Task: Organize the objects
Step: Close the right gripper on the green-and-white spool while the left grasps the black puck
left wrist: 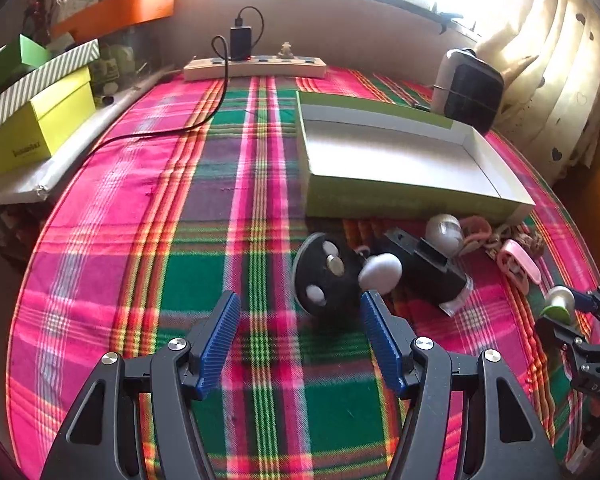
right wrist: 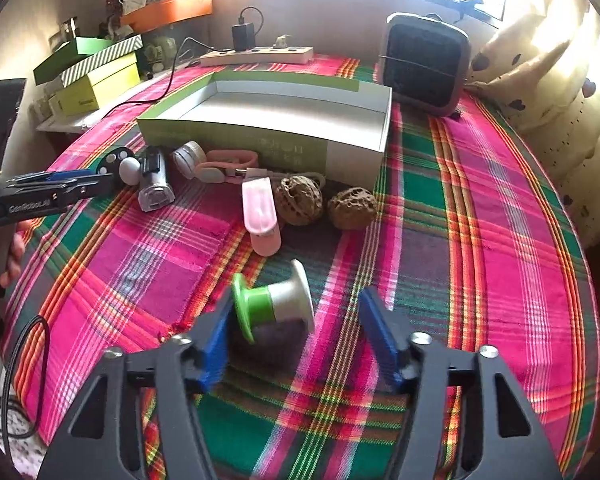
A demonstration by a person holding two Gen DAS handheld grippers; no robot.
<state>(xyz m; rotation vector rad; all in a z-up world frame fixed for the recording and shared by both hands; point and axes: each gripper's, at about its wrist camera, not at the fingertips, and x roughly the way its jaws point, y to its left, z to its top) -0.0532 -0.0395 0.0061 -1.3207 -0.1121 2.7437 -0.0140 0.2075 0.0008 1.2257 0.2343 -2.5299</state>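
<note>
"GenRoboAI" printed on left hand-held gripper point(right wrist: 60, 184), jaws wide, empty. Right hand-held gripper point(right wrist: 296, 322) part-open around spool point(right wrist: 276, 304), right pad clear. Box point(right wrist: 236, 136) at 12.

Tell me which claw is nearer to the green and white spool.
Right. The right claw has the green and white spool between its fingers; the left claw sits off by the black disc.
</note>
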